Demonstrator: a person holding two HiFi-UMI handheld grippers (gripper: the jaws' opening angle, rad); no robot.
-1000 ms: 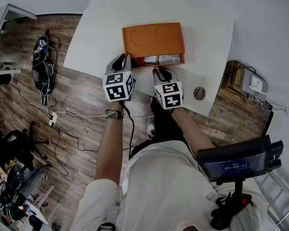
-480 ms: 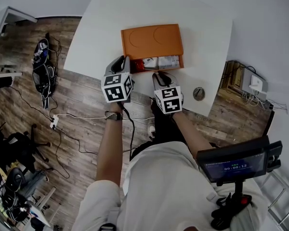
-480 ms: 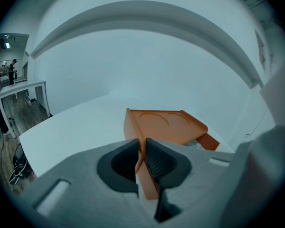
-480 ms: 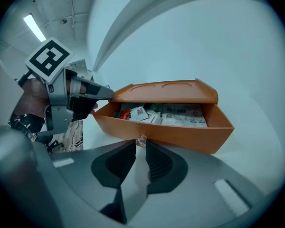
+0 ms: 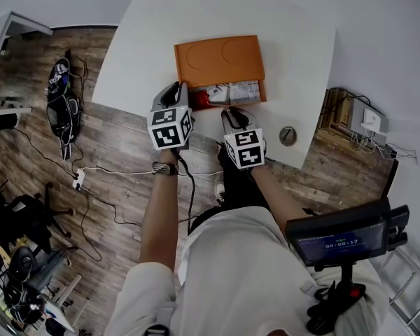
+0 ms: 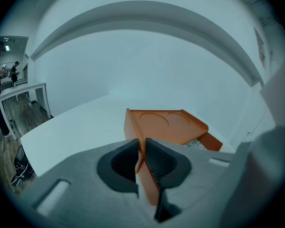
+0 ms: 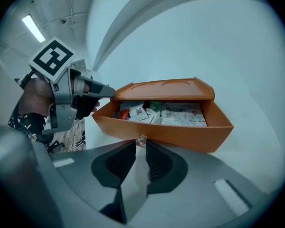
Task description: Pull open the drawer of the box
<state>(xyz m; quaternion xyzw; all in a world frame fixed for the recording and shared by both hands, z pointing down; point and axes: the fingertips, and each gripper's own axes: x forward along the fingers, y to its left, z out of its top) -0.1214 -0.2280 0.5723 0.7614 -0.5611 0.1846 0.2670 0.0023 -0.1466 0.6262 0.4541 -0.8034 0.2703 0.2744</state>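
Observation:
An orange box (image 5: 218, 60) lies on the white table (image 5: 294, 54), its drawer (image 5: 231, 93) pulled partly out toward me. In the right gripper view the drawer (image 7: 180, 132) holds several packets (image 7: 180, 113). A small knob (image 7: 141, 140) on its front sits between the jaws of my right gripper (image 7: 140, 151), which is shut on it. My left gripper (image 6: 141, 158) is shut on the near left corner of the box (image 6: 166, 125). From the head view the left gripper (image 5: 175, 89) is at the box's left end and the right gripper (image 5: 231, 110) at the drawer front.
A small round metal object (image 5: 288, 136) lies near the table's front edge at the right. A dark bag (image 5: 59, 96) and cables lie on the wooden floor at the left. A screen on a stand (image 5: 343, 238) is at my lower right.
The drawer has slid further out of the box toward me, showing more of the packets. My right gripper has come back a little with it. The left gripper has stayed on the box.

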